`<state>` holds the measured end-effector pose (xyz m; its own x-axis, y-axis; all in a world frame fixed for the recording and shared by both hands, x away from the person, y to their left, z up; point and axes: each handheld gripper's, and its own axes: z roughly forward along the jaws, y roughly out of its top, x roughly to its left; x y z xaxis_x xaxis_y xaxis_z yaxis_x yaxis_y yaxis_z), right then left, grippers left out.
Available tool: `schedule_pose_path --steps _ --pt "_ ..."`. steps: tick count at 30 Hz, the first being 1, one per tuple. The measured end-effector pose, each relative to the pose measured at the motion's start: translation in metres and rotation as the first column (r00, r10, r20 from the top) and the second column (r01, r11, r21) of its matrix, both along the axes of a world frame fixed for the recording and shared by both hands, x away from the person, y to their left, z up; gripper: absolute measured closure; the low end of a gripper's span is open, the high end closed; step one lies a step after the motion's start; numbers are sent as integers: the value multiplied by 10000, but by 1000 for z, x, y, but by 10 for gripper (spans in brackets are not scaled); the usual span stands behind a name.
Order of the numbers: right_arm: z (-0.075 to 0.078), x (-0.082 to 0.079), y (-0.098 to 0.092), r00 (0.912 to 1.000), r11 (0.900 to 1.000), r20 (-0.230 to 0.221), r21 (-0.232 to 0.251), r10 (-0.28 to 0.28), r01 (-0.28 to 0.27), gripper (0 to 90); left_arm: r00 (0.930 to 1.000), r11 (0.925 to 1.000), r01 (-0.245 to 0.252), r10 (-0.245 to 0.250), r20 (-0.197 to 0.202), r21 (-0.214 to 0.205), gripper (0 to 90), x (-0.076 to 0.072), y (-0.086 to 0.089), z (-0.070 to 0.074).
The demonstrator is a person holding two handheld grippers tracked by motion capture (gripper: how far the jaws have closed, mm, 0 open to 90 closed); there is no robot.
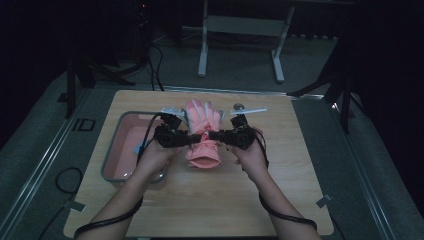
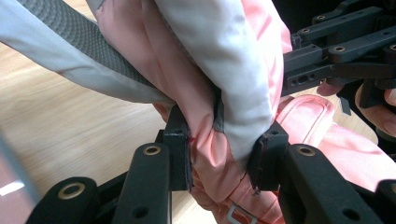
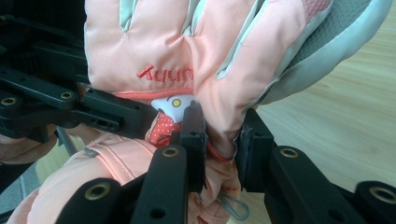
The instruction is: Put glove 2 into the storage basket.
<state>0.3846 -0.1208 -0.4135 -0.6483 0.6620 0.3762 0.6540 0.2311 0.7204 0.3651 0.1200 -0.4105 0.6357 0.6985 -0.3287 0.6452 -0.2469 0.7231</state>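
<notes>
A grey tray [image 1: 112, 142] lies at the counter's [image 1: 280, 190] 9 o'clock. Left gripper [image 1: 192, 139] and right gripper [image 1: 214, 135] both pinch the pink glove [image 1: 202, 125] at centre. The right gripper view shows red lettering [image 3: 164, 73]; the left gripper view, a grey palm [image 2: 88, 39].

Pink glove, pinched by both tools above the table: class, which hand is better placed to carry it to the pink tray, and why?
Probably the left. The left tool clamps the pink glove on the side nearest the pink tray, while the right tool would have to cross over.
</notes>
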Motion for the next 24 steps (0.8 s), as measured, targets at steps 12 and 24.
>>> schedule_pose_path --steps 12,24 --pt "13 5 58 9987 9983 74 270 510 -512 753 9983 9981 -577 575 130 194 659 -10 57 16" --pt "15 5 127 9969 9961 165 404 775 -781 753 9944 9924 -1055 1054 54 636 659 -17 119 26"
